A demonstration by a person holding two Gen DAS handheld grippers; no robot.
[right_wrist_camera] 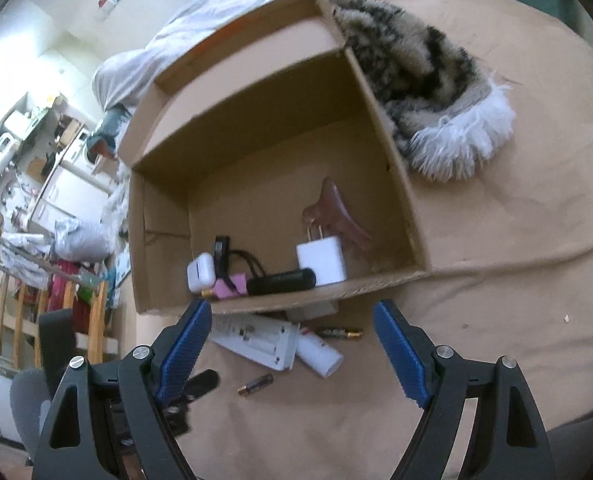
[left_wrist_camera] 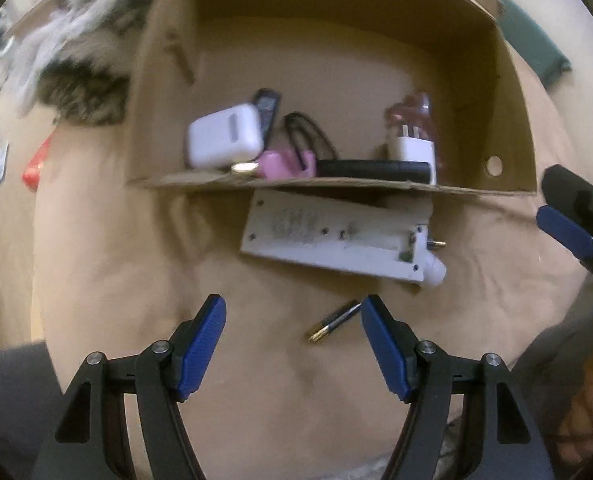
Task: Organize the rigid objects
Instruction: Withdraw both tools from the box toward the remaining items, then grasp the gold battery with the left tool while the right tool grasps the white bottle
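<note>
Left view: your left tool (left_wrist_camera: 292, 336) gapes wide, holding nothing; battery (left_wrist_camera: 333, 321) lies on the bed between its fingers, white board (left_wrist_camera: 336, 236) beyond, against the box (left_wrist_camera: 512, 120).
Right view: your right tool (right_wrist_camera: 292, 344) is wide, unloaded; charger (right_wrist_camera: 322, 261) and earbud case (right_wrist_camera: 200, 272) sit inside the box.

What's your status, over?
Left gripper and right gripper open, empty. Battery loose on the bed, just ahead of left jaws. White device lies against the box, nothing blocking.
</note>
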